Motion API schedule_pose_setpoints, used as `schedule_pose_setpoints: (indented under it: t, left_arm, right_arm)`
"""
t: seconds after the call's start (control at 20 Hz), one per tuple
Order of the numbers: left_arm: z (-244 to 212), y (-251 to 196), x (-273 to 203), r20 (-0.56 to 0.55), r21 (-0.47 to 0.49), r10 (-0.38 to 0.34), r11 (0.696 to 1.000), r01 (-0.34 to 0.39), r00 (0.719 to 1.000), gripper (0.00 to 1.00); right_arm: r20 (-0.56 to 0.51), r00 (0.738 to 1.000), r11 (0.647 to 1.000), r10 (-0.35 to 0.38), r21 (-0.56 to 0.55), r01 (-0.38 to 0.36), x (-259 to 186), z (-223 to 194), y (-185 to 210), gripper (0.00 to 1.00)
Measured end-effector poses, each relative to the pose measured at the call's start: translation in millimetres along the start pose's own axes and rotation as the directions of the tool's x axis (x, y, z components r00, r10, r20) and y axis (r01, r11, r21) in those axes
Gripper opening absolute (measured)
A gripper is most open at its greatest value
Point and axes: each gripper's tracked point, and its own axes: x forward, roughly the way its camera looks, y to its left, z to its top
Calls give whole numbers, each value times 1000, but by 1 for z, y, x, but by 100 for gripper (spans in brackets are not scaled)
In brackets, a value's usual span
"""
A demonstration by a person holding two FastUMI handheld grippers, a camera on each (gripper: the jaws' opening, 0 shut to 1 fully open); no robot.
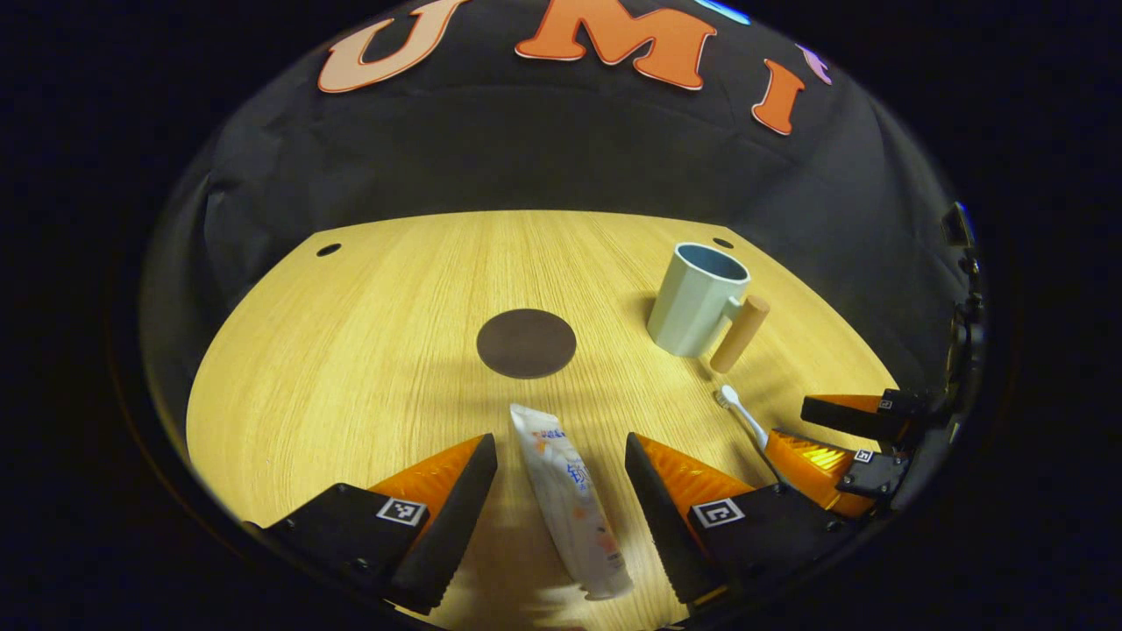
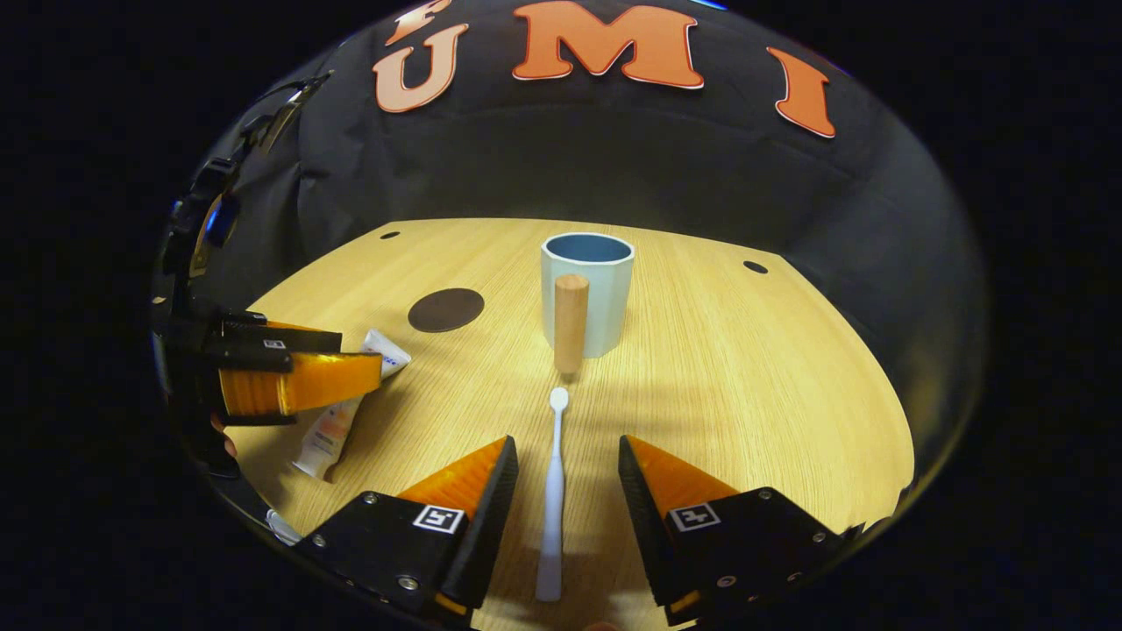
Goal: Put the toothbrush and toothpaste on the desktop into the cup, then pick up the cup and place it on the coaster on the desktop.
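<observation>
**Both claws open over their targets**

In the left gripper view, the left claw gapes wide around the toothpaste, touching nothing. In the right gripper view, the right claw stands equally open astride the toothpaste's neighbour, the toothbrush (flat on the table). The cup sits at twelve o'clock, the coaster at ten.

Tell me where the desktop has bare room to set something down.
Bare wood lies left of the coaster toward the desktop edge, and right of the cup in the right gripper view. Crowded: the near strip, with toothpaste, toothbrush and both grippers.
</observation>
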Motion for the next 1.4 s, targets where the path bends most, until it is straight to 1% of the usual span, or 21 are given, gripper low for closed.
schedule_pose_setpoints:
  t: [0.05, 0.1, 0.15, 0.2, 0.3, 0.35, 0.4, 0.45, 0.55, 0.6, 0.65, 0.7, 0.8, 0.85, 0.9, 0.95, 1.0, 1.05, 1.2, 1.25, 1.4]
  left_arm:
    - [-4, -1, 3, -11, 6, 2, 1000, -2, 1000, 96]
    - [-9, -1, 5, -22, 9, 5, 1000, -5, 1000, 94]
    - [-13, -3, 6, -33, 5, 3, 1000, -3, 999, 94]
    - [-15, -3, 6, -42, -6, -6, 1000, 6, 999, 94]
    - [-25, -6, 9, -81, -24, -20, 1000, 18, 997, 92]
    - [-27, -3, 11, -85, -21, -4, 1000, 2, 996, 92]
    - [-24, -3, 14, -74, -15, -1, 1000, 0, 997, 87]
    - [-26, -5, 11, -83, -19, 0, 1000, -2, 997, 87]
    - [-27, 1, 14, -88, -19, 31, 999, -33, 996, 85]
    - [-26, 5, 14, -92, -17, 55, 998, -56, 994, 77]
    - [-26, 8, 14, -94, -21, 65, 997, -68, 993, 69]
    - [-26, 8, 14, -96, -25, 66, 997, -69, 993, 62]
    - [-26, 8, 15, -102, -26, 72, 997, -75, 992, 57]
    - [-27, 8, 14, -105, -29, 80, 996, -84, 991, 57]
    - [-27, 11, 16, -107, -32, 94, 995, -98, 990, 57]
    - [-26, 15, 18, -110, -33, 114, 992, -119, 987, 48]
    - [-23, 18, 18, -117, -51, 116, 991, -123, 986, 42]
    - [-24, 22, 13, -114, -67, 103, 992, -111, 988, 25]
    - [-21, 33, 2, -121, -121, 73, 989, -88, 990, 25]
    - [-21, 37, 0, -117, -133, 74, 987, -90, 990, 25]
    - [-16, 44, -11, -99, -125, 76, 988, -89, 992, 24]
  right_arm:
    - [-6, 1000, 1000, 7, -1, -7, -1, 3, 2, 65]
    - [-19, 1000, 1000, 7, -5, -7, -1, 3, 3, 62]
    - [-31, 1000, 1000, 1, -12, -2, -1, 0, 5, 55]
    - [-45, 999, 1000, -4, -18, 3, 1, -1, 7, 52]
    - [-74, 997, 1000, 10, -8, -10, 0, -3, 12, 41]
    - [-89, 996, 1000, 15, 1, -15, 0, -2, 11, 43]
    - [-97, 995, 1000, 18, 2, -17, -2, -3, 10, 39]
    - [-90, 996, 1000, 14, 5, -14, 1, -2, 12, 40]
    - [-97, 995, 1000, 8, 17, -6, 2, -4, 12, 35]
    - [-96, 995, 1000, 0, 23, 2, 3, -3, 11, 32]
    - [-99, 995, 1000, -5, 25, 7, 5, -3, 9, 27]
    - [-94, 996, 1000, -8, 25, 10, 5, -1, 8, 24]
    - [-92, 996, 1000, -7, 17, 9, 5, 0, 9, 18]
    - [-90, 996, 1000, -10, 20, 11, 6, 0, 9, 11]
    - [-90, 996, 1000, -10, 28, 12, 6, 0, 8, 10]
    - [-90, 996, 999, -8, 37, 11, 5, 0, 8, 8]
    - [-90, 996, 999, -6, 49, 11, 4, 1, 8, 8]
    - [-88, 996, 999, -7, 53, 11, 3, 2, 6, 8]
    - [-59, 998, 997, 0, 72, 5, -1, 8, 4, 8]
    - [-51, 999, 997, 0, 74, 4, -1, 10, 3, 8]
    - [-29, 1000, 998, -12, 62, 13, -6, 18, -1, 8]
